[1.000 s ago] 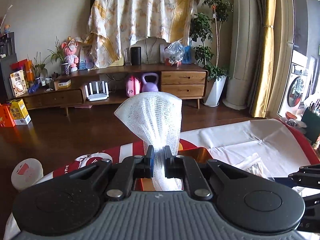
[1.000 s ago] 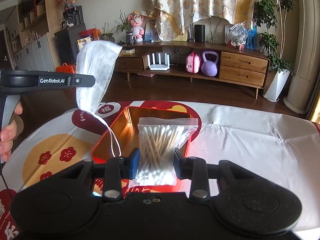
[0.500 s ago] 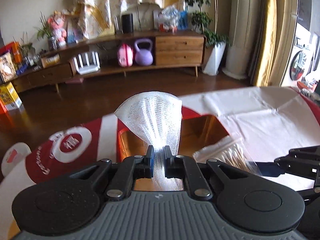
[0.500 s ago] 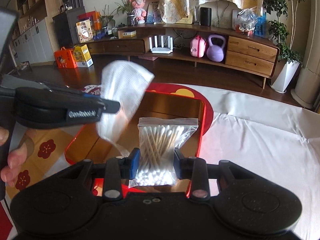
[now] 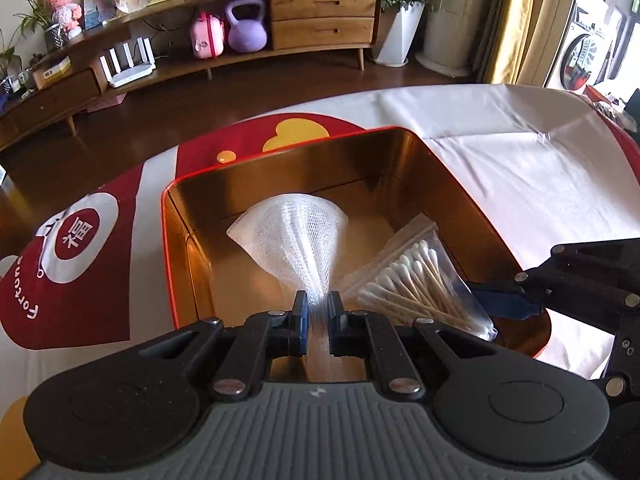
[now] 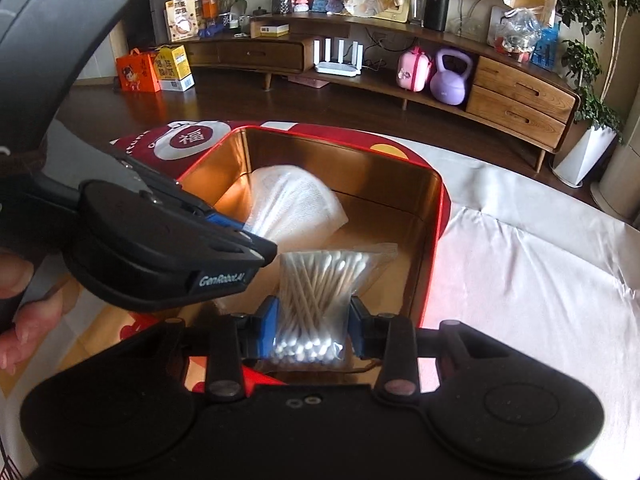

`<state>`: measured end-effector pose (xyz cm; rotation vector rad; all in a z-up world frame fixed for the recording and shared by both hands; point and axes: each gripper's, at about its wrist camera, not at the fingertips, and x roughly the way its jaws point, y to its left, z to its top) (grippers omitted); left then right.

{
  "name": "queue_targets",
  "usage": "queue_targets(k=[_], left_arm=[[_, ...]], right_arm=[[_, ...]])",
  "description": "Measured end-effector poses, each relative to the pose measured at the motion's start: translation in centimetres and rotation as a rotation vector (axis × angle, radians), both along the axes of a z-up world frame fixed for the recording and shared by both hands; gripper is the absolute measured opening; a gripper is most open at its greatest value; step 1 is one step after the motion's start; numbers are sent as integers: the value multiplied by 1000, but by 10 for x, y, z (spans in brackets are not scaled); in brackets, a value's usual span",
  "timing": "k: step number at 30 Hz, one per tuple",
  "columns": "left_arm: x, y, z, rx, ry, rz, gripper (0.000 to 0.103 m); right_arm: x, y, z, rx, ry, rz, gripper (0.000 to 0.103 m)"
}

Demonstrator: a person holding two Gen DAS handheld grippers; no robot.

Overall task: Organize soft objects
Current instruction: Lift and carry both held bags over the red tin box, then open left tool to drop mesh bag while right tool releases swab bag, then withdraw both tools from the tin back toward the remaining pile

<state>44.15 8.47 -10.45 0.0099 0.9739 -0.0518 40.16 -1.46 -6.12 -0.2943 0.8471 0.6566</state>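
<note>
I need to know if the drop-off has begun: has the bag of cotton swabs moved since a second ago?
Yes. The bag, between the right gripper fingers, has come down into the tin; earlier it hung above the tin's near rim.

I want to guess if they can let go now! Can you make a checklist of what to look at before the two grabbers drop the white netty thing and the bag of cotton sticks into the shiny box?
1. Left gripper pinching the white mesh: ok, clamped shut.
2. Mesh over the tin box: ok, inside its walls; resting on the bottom: cannot tell.
3. Right gripper around the cotton swab bag: ok; jaws have just been opening, bag between them.
4. Bag over the box: ok, beside the mesh.
5. Grippers apart from each other: ok, close together but not touching.
6. Room left in the box: ok, bare floor showing.
</note>
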Motion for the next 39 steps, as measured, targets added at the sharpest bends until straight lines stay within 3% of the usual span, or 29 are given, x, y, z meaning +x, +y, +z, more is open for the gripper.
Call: queue_targets(k=[6,11,18,21,24,26,27,39], left_arm=[[6,6,-3,-23,18,23,9],[7,8,-2,-50,27,46,10],[2,10,7,-50,22,74,12],[-2,11,14,-59,12,79,14],[-5,10,20,-49,0,84,29],[-8,9,22,-51,-7,88,56],[-10,9,24,-50,-15,92,61],[-61,5,58,-31,-91,94,62]], right_arm=[[1,-1,-2,4,9,0,41],[0,-3,1,17,2,0,56],[-8,-12,14,48,-17,-13,57],[-13,-17,22,62,-28,-27,63],[-18,-20,29,61,-39,-28,63],[-23,-24,34,63,-45,-25,63],[-24,-26,37,66,-47,-27,63],[-55,-64,73,143,-55,-76,68]])
